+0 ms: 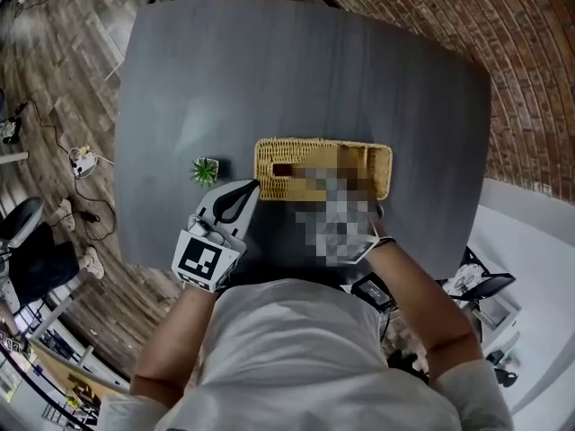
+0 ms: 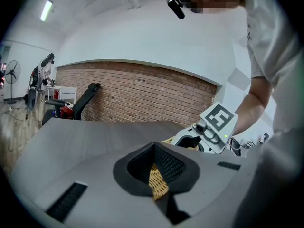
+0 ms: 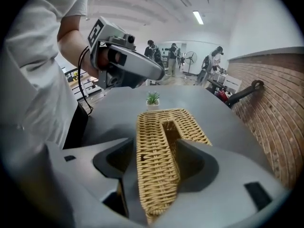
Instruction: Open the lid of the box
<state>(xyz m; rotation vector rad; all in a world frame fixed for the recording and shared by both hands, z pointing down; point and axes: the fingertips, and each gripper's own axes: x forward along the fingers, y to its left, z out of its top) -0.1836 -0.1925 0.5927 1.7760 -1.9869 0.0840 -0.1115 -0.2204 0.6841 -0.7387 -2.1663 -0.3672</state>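
Wicker box [image 1: 278,151] sits long-side-on near the middle of grey table [image 1: 296,70], just in front of the person, small potted plant [image 1: 205,171] just beside its left end. Box top shows a dark rectangular hollow towards the left end; in the right gripper view the same hollow [image 3: 170,127] is shadowed, contents can't be made out. Middle of box in head view is under a mosaic patch, so can't tell if the lid is flat or lifted. Left gripper [image 1: 252,191] is at the left end of the box, marker cube towards the person. In the left gripper view its jaws are nearly together with a bit of wicker edge [image 2: 158,182] pinched between the black pads, so it has hold of the box end. Right gripper [image 3: 156,175] is at the opposite end, mostly under the patch in head view, and seen from the left gripper view [image 2: 190,139] low over the wicker. Its jaws stand very wide, a broad band of wicker [image 3: 156,160] running between them. Left pad looks clear of the weave, right jaw sits close against the box beside the hollow, no visible squeeze, so the box is between the jaws but not gripped. Person's right hand [image 1: 382,241] is behind that gripper at the near table edge
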